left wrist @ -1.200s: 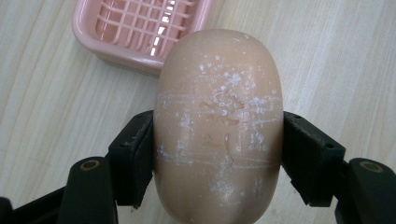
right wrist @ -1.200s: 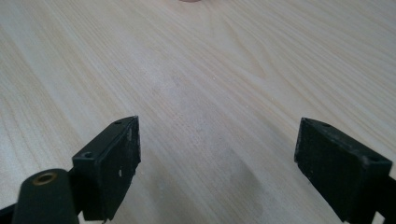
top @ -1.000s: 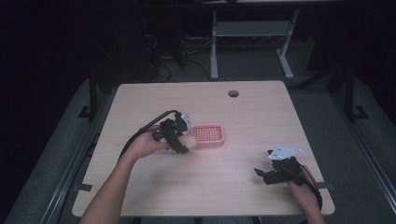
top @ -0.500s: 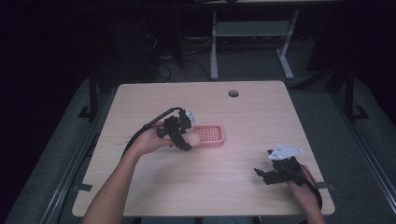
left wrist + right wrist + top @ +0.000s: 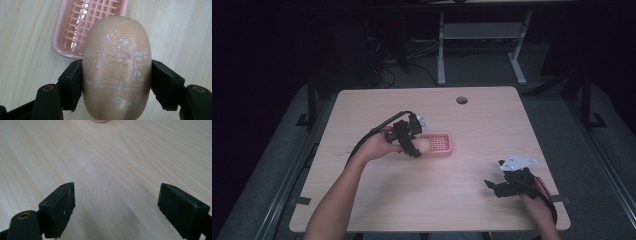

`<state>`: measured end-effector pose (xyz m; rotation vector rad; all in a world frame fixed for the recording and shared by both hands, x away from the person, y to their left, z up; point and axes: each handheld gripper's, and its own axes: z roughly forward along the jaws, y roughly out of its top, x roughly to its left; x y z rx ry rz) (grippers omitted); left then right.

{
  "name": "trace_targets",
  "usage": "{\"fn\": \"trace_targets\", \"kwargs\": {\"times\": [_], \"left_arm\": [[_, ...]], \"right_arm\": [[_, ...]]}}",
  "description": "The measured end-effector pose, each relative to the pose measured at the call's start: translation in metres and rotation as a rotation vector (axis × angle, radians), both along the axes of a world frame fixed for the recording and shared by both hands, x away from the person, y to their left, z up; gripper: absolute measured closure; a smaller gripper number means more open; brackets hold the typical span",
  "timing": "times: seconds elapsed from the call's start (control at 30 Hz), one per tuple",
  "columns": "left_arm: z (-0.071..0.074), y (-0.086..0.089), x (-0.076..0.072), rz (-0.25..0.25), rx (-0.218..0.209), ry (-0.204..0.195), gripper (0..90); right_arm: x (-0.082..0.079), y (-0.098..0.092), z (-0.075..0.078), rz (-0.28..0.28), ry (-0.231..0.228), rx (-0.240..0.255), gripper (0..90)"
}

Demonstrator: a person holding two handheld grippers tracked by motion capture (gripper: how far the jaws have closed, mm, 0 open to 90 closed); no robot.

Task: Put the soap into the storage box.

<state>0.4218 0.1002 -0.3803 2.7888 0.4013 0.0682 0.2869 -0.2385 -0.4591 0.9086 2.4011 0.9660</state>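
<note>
On wooden table (image 5: 462,190), left gripper (image 5: 116,82) pinches firm, probably slippery soap (image 5: 117,72) across its middle beside pink dish (image 5: 75,25); right gripper (image 5: 116,210) stands wide open, empty.

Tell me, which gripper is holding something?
The left gripper: its jaws clamp a tan soap bar near the pink dish. The right gripper gapes open.

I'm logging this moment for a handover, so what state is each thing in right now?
Bar of soap: clamped between the left tongs' jaws, held above the table, its surface flecked white.
Pink soap dish: upright on the table, nothing lying in it.
Left tongs: shut on the soap.
Right tongs: open, holding nothing, low over bare wood.
</note>
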Motion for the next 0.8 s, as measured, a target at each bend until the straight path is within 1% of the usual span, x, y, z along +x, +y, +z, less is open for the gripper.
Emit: {"fn": "trace_targets", "kwargs": {"times": [0.2,0.33,0.43,0.47,0.53,0.73,0.77,0.8], "left_arm": [[0.003,-0.007,0.004,-0.008,-0.004,-0.004,32.1],[0.004,-0.012,0.007,-0.014,0.004,0.0,32.1],[0.005,-0.016,0.008,-0.023,0.012,-0.007,32.1],[0.006,-0.017,0.009,-0.019,0.006,-0.006,32.1],[0.006,-0.018,0.01,-0.02,0.005,-0.003,32.2],[0.008,-0.026,0.016,-0.029,0.017,-0.002,32.1],[0.008,-0.027,0.016,-0.025,0.015,-0.002,32.1],[0.008,-0.028,0.018,-0.029,0.019,-0.009,32.1]], "right_arm": [[0.0,0.0,0.0,0.0,0.0,0.002,13.8],[0.0,0.0,0.0,-0.001,0.001,0.003,13.8],[0.0,-0.001,0.0,-0.001,0.001,0.005,13.8],[0.0,-0.001,0.0,-0.001,0.001,0.005,13.8],[0.0,-0.001,0.0,-0.001,0.001,0.005,13.8],[0.0,-0.001,0.001,-0.004,0.0,0.007,13.8],[0.0,-0.001,0.001,-0.004,0.0,0.008,13.8],[0.0,-0.001,0.001,-0.004,-0.003,0.008,13.8]]}}
